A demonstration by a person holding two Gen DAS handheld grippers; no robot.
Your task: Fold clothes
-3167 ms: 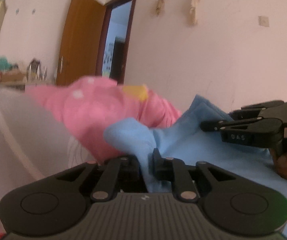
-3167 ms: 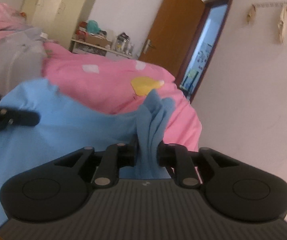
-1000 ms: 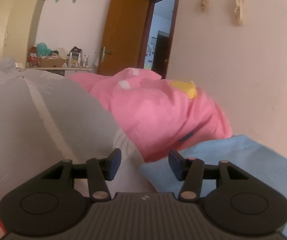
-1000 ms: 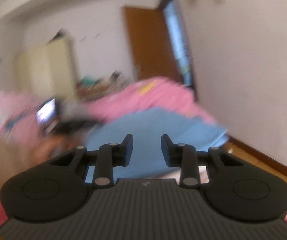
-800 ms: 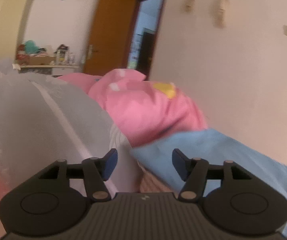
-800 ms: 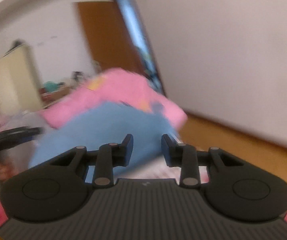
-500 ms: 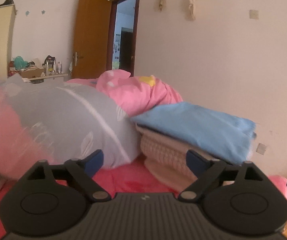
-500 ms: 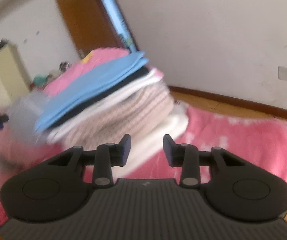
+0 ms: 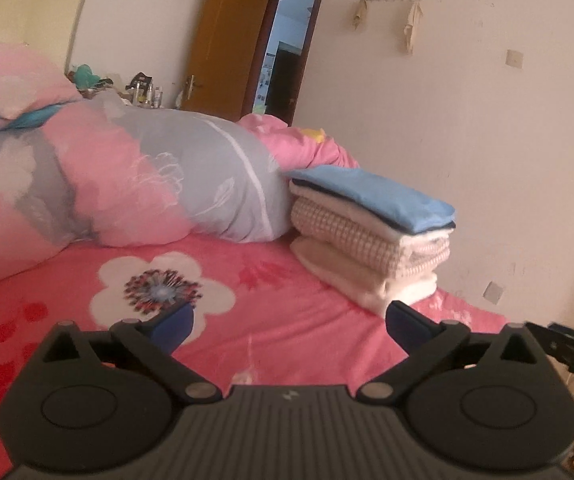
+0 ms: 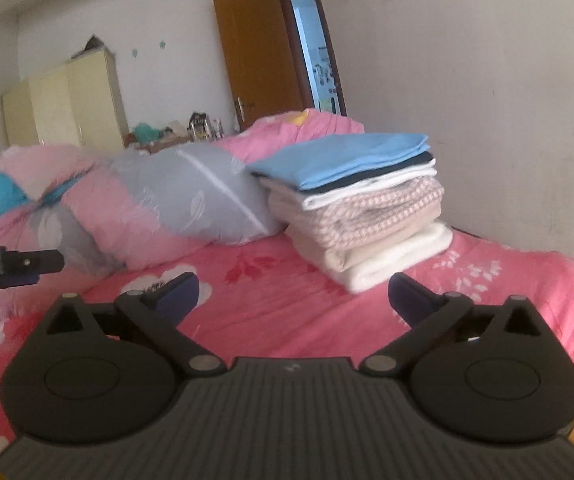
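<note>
Sitting near the bed's (image 10: 527,280) edge by the wall, the stack of folded clothes (image 10: 359,208) could topple if bumped, both hand-held grippers (image 9: 287,324) (image 10: 293,292) having just opened, empty.

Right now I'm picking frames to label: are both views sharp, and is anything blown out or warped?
Left wrist view: mostly sharp, slight smear on the quilt; doorway glows blue-white; walls bow from the fisheye. Right wrist view: softer, the stack slightly blurred; doorway overexposed, same bowing.
</note>
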